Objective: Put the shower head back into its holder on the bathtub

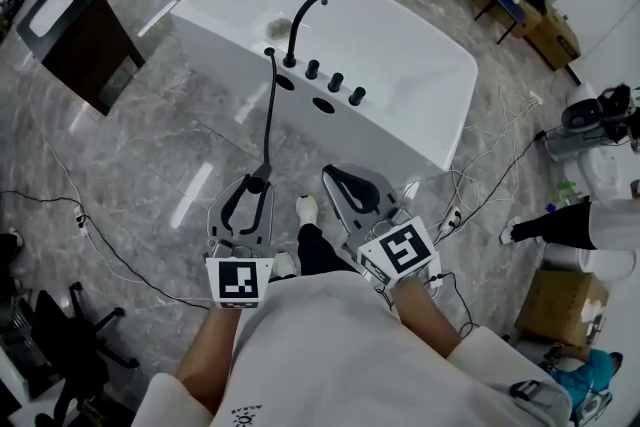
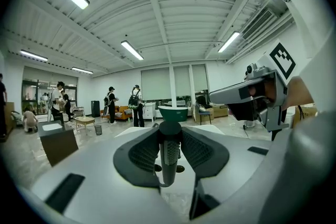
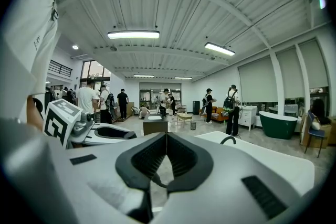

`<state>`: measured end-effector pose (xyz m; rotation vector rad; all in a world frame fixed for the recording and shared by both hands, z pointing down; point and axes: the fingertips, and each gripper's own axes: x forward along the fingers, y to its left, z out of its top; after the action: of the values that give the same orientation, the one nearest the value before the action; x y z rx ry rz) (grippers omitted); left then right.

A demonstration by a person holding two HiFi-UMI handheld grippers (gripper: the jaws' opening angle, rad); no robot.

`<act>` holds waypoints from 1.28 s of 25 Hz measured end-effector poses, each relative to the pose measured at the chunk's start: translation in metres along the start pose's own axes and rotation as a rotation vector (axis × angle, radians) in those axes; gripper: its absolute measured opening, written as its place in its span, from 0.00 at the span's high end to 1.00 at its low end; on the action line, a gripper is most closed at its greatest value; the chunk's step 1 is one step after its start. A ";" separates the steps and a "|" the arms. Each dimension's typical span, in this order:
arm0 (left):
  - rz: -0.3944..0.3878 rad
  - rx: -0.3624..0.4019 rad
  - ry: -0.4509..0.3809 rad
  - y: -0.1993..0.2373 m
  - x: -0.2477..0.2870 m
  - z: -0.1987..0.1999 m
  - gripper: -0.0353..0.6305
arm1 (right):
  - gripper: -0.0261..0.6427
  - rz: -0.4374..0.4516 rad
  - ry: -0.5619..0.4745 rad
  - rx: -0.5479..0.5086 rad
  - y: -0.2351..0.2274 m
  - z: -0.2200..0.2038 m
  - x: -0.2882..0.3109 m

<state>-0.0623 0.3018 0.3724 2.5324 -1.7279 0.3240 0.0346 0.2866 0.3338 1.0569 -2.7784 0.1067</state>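
Observation:
The white bathtub (image 1: 400,65) stands ahead of me on the marble floor, with a black curved faucet (image 1: 303,23) and three black knobs (image 1: 335,82) on its near rim. Two dark oval openings (image 1: 284,82) lie in that rim beside them. A black hose (image 1: 270,110) runs from the rim down to the black shower head handle (image 2: 168,157). My left gripper (image 1: 247,205) is shut on this handle, which stands upright between the pads, well short of the tub. My right gripper (image 1: 350,190) hangs beside it, shut on nothing, its pads meeting at the tips (image 3: 166,136).
A dark cabinet (image 1: 85,40) stands left of the tub. Cables (image 1: 90,235) trail over the floor on both sides. A cardboard box (image 1: 560,305) sits at the right and a black office chair (image 1: 60,345) at the lower left. Several people (image 3: 231,107) stand far off in the hall.

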 end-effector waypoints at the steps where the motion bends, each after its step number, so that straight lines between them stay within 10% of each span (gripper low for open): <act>1: 0.005 0.001 -0.001 0.002 0.003 0.001 0.75 | 0.93 0.006 -0.002 0.001 -0.003 0.000 0.004; 32: 0.101 0.054 -0.130 0.038 0.162 0.119 0.75 | 0.93 0.159 -0.072 -0.017 -0.154 0.031 0.113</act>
<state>-0.0239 0.1198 0.2873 2.5616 -1.9224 0.2185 0.0503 0.0939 0.3249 0.8509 -2.9197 0.0657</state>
